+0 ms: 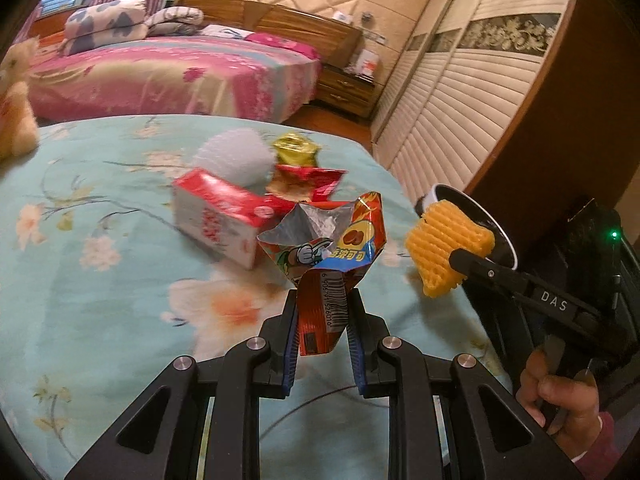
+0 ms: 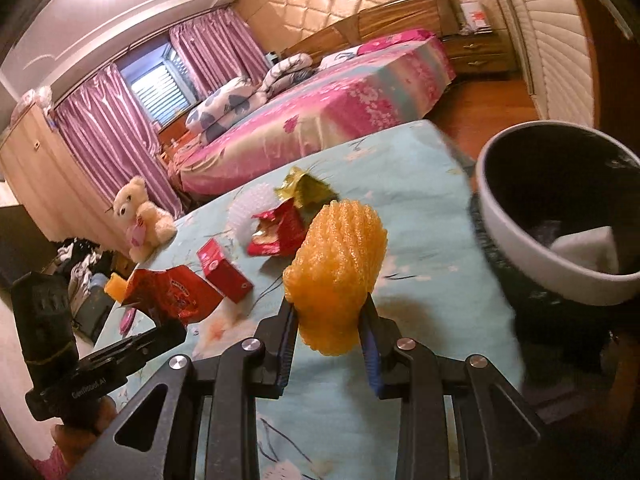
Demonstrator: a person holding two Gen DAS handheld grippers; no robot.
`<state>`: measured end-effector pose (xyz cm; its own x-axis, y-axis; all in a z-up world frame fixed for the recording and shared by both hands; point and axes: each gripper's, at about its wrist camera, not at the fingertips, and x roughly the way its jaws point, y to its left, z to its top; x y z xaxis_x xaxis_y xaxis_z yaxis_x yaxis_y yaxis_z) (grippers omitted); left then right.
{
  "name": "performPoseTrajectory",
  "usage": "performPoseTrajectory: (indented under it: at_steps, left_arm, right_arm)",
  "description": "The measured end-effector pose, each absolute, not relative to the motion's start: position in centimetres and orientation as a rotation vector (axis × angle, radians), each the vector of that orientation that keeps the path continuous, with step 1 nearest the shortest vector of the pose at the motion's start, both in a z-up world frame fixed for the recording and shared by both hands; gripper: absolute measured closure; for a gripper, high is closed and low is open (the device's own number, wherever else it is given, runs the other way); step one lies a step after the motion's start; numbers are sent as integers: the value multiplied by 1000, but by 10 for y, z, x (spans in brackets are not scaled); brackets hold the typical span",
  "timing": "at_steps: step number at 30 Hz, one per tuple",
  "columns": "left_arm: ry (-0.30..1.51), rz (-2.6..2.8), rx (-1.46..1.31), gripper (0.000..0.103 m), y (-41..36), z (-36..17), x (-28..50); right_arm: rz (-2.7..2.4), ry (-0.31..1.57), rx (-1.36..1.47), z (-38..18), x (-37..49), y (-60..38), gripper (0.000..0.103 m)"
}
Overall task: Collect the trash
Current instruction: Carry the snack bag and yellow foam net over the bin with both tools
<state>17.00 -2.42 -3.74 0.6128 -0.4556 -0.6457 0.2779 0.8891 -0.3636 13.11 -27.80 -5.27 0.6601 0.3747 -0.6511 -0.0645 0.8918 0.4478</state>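
Note:
My left gripper (image 1: 323, 300) is shut on a crumpled red snack wrapper (image 1: 332, 248) with a silver inside, held above the blue flowered bedspread (image 1: 100, 300). My right gripper (image 2: 331, 312) is shut on an orange foam fruit net (image 2: 336, 276), near the white-rimmed black trash bin (image 2: 520, 248). In the left wrist view the right gripper (image 1: 456, 264) holds the net (image 1: 444, 252) just in front of the bin (image 1: 480, 216). A red and white carton (image 1: 216, 216), a white foam net (image 1: 236, 156), a red wrapper (image 1: 308, 180) and a yellow-green wrapper (image 1: 294, 146) lie on the bedspread.
A plush bear (image 2: 140, 216) sits at the bed's far left edge. A second bed with pink covers (image 2: 320, 120) stands beyond. A louvred wardrobe (image 1: 460, 100) is on the right, with wooden floor (image 2: 492, 108) between. The bin holds a white item (image 2: 588, 248).

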Motion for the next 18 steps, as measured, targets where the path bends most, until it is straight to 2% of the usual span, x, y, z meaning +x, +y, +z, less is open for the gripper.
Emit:
performPoseTrajectory:
  at_steps: [18]
  left_arm:
    - [812, -557, -141, 83, -98, -30, 210]
  right_arm:
    - [108, 722, 449, -28, 105, -354, 74]
